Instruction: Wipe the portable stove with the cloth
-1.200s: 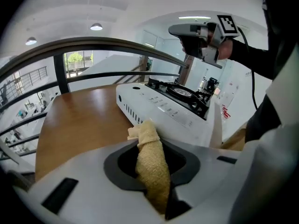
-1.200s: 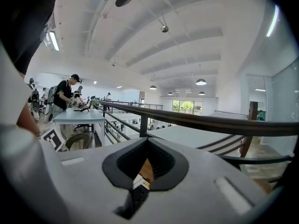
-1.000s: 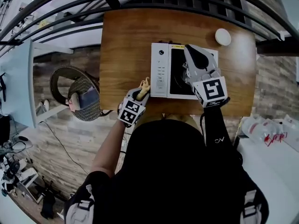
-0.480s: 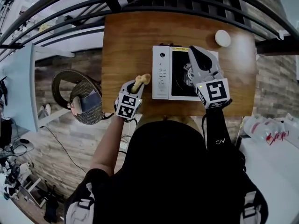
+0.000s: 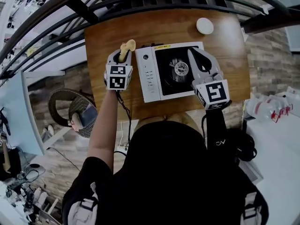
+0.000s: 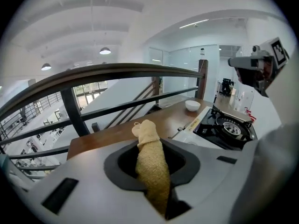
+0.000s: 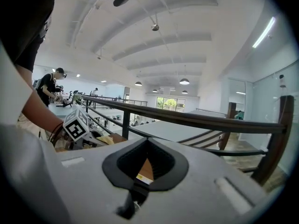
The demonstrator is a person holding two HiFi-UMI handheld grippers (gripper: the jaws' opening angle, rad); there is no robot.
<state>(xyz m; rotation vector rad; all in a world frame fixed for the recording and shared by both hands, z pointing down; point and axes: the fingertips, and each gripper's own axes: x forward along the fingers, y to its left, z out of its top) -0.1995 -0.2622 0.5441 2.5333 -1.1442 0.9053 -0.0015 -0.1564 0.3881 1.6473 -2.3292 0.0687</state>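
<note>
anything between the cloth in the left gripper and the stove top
Nothing visible lies between the cloth and the portable stove just beside it. The right hand-held gripper hangs over the right side of the burner, so it would likely block wiping there.

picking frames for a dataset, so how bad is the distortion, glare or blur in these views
Head view: strong fisheye, table edges bow, stove sharp. Left gripper view: round black border, railing bowed, cloth crisp, ceiling very bright. Right gripper view: same border, bright ceiling lamps, no evident blur.
</note>
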